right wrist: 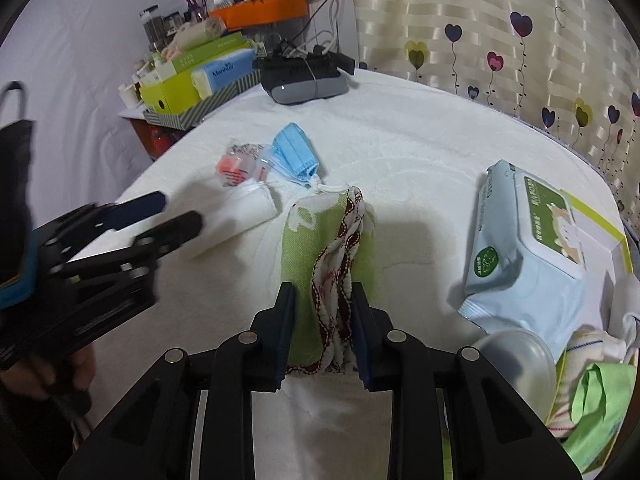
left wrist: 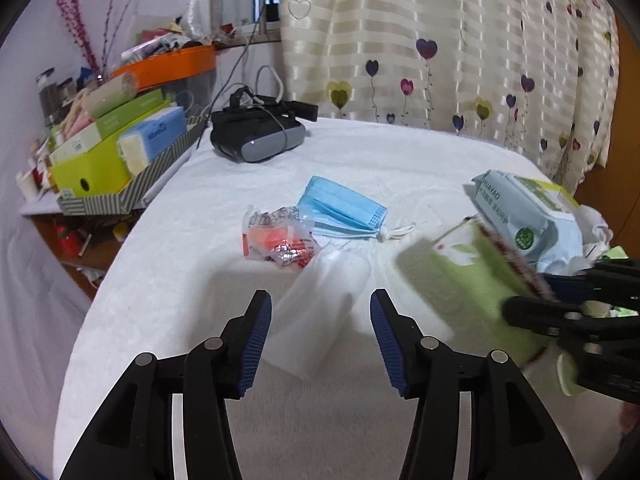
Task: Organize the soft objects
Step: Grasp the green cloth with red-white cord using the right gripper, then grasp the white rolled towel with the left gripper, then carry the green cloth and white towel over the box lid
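My left gripper [left wrist: 320, 300] hangs open just above a folded white cloth [left wrist: 320, 312] on the white bed cover; the pads stand on either side of it without pressing. My right gripper [right wrist: 322, 296] is shut on a folded green cloth with red-and-white trim [right wrist: 304, 256], its far end resting on the cover. The left wrist view shows that green cloth [left wrist: 460, 280] at the right, with the right gripper [left wrist: 532, 294] on it. In the right wrist view the left gripper [right wrist: 178, 211] is over the white cloth [right wrist: 240, 216].
Blue face masks [left wrist: 340, 208] and a plastic bag of orange items [left wrist: 280, 240] lie mid-bed. A wet wipes pack [right wrist: 528, 256] sits right, beside a box of cloths [right wrist: 600, 400]. A headset [left wrist: 256, 136] lies at the back. A striped tray of boxes [left wrist: 112, 152] stands left.
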### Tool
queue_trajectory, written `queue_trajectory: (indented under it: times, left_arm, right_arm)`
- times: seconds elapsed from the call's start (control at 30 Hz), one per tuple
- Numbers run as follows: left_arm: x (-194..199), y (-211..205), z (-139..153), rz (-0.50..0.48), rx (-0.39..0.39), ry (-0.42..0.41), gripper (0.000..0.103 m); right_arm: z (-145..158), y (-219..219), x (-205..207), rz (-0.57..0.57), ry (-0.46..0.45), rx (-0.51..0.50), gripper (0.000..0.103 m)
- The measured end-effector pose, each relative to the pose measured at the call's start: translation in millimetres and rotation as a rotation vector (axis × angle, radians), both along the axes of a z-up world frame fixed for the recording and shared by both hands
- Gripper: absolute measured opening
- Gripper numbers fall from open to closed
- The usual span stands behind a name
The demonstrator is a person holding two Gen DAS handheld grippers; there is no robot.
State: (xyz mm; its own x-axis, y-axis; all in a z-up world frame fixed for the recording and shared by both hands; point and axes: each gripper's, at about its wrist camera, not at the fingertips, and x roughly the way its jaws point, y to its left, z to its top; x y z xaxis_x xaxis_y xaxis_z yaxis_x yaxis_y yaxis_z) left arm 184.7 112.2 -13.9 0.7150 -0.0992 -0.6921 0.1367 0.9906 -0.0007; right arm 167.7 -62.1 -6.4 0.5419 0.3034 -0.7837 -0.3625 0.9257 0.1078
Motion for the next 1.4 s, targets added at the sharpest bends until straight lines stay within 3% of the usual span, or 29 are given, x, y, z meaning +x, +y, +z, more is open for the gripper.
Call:
queue_trajectory:
  times: [0.2, 0.5, 0.63, 0.8, 1.4]
  left_arm:
    - [20.4, -10.2, -16.4, -0.044, 0.036, 0.048, 0.052]
    - [34.4, -15.6, -38.4, -0.025, 0.094, 0.09, 0.051]
    - [32.8, -16.3, -37.3, 0.008, 0.143, 0.083, 0.028]
    - [22.9, -10.3, -26.4, 0.042, 0.103, 0.076, 0.018]
    - [-68.3, -24.2, 35.7, 0.109, -0.083, -0.072, 0.017]
  right_arm:
    - [10.0, -5.0, -5.1, -0.001, -0.029, 0.014, 0.028]
    - [10.7, -12.8, -5.6, -0.008, -0.034, 0.024, 0.028]
    - [11.9, -14.6, -6.4, -0.007, -0.039, 0.029, 0.028]
    - [14.8, -16.3, -10.8, -0.002, -0.05, 0.04, 0.028]
    - [39.4, -33.4, -61.9, 0.033, -0.143, 0.12, 0.028]
